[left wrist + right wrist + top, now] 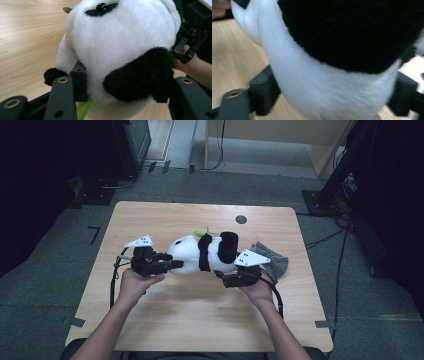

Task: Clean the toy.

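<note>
- Black-and-white plush panda is seen lying on its side near the middle of the wooden table.
- Its head end is clamped by the left gripper, jaws pressed into the fur.
- Its lower body is squeezed between the jaws of the right gripper.
- Just beside the panda, a grey cloth is left crumpled.

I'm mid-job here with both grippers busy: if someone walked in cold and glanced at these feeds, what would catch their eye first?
The plush panda lying on its side at the middle of the wooden table, black and white against pale wood. Next, the left gripper clamped on its head end and the right gripper on its body end, jaws pressing into the fur. Behind the right gripper lies a crumpled grey cloth.
</note>
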